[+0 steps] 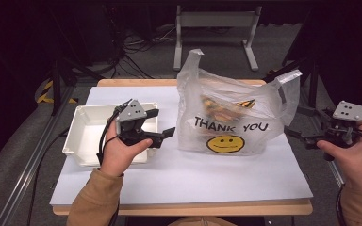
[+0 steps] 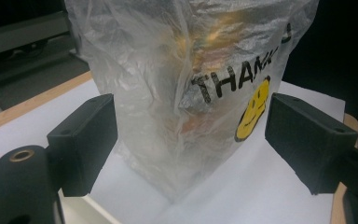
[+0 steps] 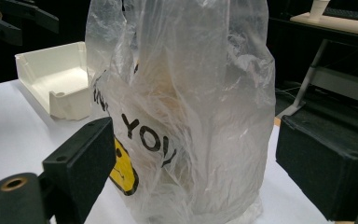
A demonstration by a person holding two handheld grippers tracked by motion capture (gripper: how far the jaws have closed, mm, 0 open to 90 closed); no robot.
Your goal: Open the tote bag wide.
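Left hand (image 1: 118,153), in a tan sleeve, grips the left gripper (image 1: 162,125) with jaws spread wide and pointing toward the person's right, while the right hand (image 1: 353,157) holds the right gripper (image 1: 294,123) at the far right, jaws likewise wide apart and pointing left.

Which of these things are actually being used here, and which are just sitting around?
In use:
- plastic bag with something inside
- left claw, open, facing the bag
- right claw, open, at the bag's other side

Just sitting around:
- white tray
- metal stand behind the table
- floor cables
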